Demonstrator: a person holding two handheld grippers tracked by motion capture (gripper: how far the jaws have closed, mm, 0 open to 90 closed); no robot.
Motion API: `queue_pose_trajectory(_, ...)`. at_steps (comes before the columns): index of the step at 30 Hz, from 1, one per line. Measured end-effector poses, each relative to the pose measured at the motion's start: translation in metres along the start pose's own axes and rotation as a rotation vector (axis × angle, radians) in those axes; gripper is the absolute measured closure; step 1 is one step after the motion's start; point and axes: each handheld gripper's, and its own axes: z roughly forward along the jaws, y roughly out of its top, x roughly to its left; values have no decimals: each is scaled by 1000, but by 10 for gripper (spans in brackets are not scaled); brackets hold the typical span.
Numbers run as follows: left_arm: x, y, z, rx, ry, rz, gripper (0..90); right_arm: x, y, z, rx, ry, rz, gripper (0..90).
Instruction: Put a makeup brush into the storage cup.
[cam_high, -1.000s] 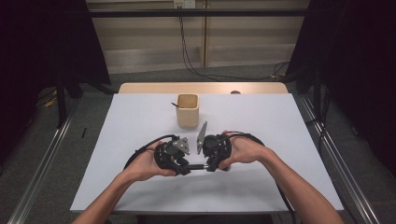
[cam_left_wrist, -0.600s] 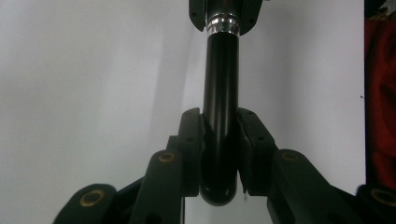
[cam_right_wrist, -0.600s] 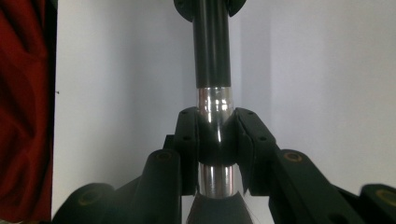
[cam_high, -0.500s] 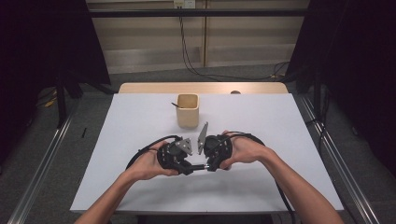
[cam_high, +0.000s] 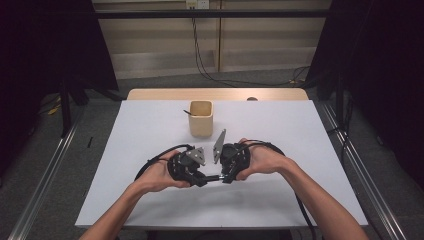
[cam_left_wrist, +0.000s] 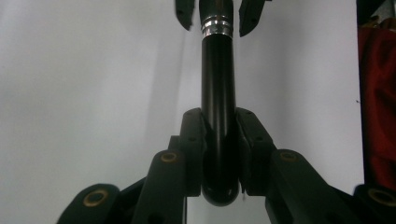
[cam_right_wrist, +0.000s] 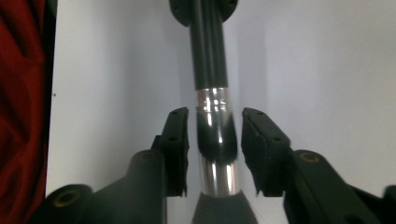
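A black pen (cam_high: 212, 178) with a silver section is held level just above the white table (cam_high: 300, 130), between both grippers. My left gripper (cam_left_wrist: 218, 140) is shut on the pen's black barrel (cam_left_wrist: 217, 84) near its rounded end, and its jaws have just been closing. My right gripper (cam_right_wrist: 214, 135) faces it from the other end. Its jaws have just been opening and now stand slightly off the silver section (cam_right_wrist: 212, 121) on both sides. In the high view the left gripper (cam_high: 202, 180) and the right gripper (cam_high: 223, 177) meet tip to tip in the person's hands.
A beige cup (cam_high: 201, 119) with a thin dark stick in it stands on the table just behind the grippers. Cables loop from both grippers beside the hands. Dark curtains and metal rails flank the table.
Both hands stay where they were over the table. In the high view I can make out no clear difference in the jaws or the pen.
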Motion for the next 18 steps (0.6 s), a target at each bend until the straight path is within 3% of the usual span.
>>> queue_pose_trajectory(3, 1, 0, -2, -5, -17, -14, 748, 0, -1, -2, -16, 1, 6, 520)
queue_pose_trajectory(7, 1, -2, -4, -18, -10, -27, 747, 1, -4, -3, -33, -13, 16, 390)
queue_pose_trajectory(14, 2, -9, -8, -29, -2, -47, 747, 0, -11, -11, -79, -45, 46, 255)
queue_pose_trajectory(18, 0, -14, -10, -36, 0, -66, 747, 0, -16, -13, -91, -76, 79, 221)
